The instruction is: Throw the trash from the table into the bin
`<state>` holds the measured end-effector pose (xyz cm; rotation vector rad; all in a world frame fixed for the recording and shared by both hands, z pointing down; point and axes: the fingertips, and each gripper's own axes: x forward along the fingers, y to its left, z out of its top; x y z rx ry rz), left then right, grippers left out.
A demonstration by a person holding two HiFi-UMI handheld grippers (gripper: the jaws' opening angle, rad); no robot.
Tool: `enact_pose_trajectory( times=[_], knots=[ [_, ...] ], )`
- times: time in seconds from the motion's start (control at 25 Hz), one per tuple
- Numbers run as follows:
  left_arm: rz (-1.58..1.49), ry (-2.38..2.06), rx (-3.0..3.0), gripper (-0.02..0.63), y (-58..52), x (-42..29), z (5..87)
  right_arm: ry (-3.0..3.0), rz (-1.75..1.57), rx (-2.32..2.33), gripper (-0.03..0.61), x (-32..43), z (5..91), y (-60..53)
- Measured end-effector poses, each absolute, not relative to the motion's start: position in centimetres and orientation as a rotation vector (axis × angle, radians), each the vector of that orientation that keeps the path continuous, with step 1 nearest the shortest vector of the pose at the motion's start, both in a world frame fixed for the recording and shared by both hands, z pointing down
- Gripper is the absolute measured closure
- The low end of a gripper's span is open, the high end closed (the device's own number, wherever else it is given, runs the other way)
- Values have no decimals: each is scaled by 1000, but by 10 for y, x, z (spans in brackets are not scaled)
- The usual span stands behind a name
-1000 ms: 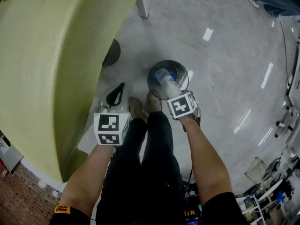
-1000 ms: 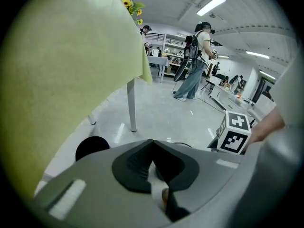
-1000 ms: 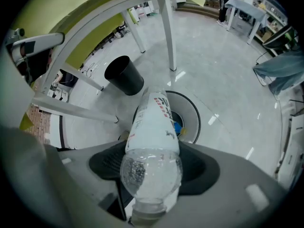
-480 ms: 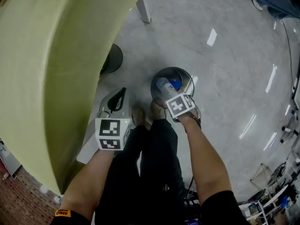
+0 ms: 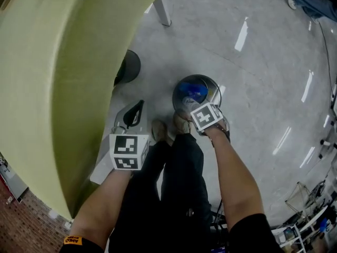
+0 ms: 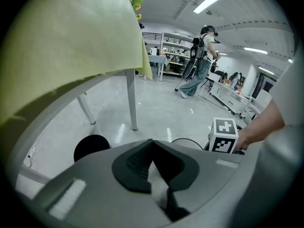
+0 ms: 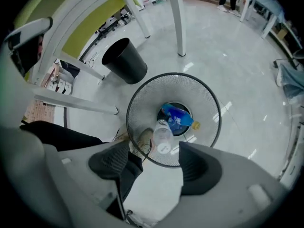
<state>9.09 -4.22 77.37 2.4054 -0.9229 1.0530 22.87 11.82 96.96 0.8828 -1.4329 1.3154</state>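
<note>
From the right gripper view, the right gripper (image 7: 155,156) hangs over the bin with its jaws spread wide and nothing held between the pads. Just beyond them, toward 12 o'clock, the clear bottle (image 7: 162,136) is free of both pads and lies inside the ring of the wire bin (image 7: 209,103), near the rim at about 7 o'clock. Whether it is in mid-air or resting on the mesh wall I cannot tell. A shoe (image 7: 143,140) shows through the mesh just beside it. Deeper, at the bin's bottom, lies a blue bottle (image 7: 175,118) with a yellow cap. I judge the drop of this piece to be all but done. The next move calls for lifting both grippers back toward the table (image 5: 52,78), at 9 o'clock in the head view, to look for more trash. The left gripper (image 6: 152,144) takes no part: its jaws are pressed together at the tips with nothing between them. It is held low beside the person's leg, under the table edge. The table top is hidden, since only the hanging yellow-green cloth and a white table leg (image 7: 176,18) show, so how much trash is left cannot be judged. A black bin (image 7: 124,60) stands farther off at 11 o'clock, its inside too dark to read. Far back in the left gripper view, another person (image 6: 202,63) stands among shelves, too small to say more.
</note>
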Motion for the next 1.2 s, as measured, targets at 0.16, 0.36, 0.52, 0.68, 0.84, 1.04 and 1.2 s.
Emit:
enact_pose_trajectory(
  times=[0.16, 0.36, 0.52, 0.68, 0.84, 1.04, 1.2],
  knots=[
    [1033, -892, 2387, 607, -32, 93, 755, -1438, 1357, 954, 253, 233, 929, 133],
    [1000, -891, 2394, 607, -24, 95, 704, -1495, 1399, 1106, 261, 236, 863, 142],
    [961, -900, 2430, 607, -30, 96, 659, -1515, 1383, 1246, 280, 242, 805, 134],
    [913, -901, 2420, 607, -29, 84, 621, -1559, 1307, 1364, 383, 234, 745, 120],
    [888, -864, 2427, 607, -22, 81, 595, -1609, 1216, 1446, 515, 229, 689, 107],
    [855, -837, 2438, 607, -8, 71, 558, -1659, 1160, 1540, 577, 218, 625, 99],
    [793, -817, 2444, 607, -2, 68, 528, -1708, 1125, 1564, 577, 209, 587, 101]
  ],
)
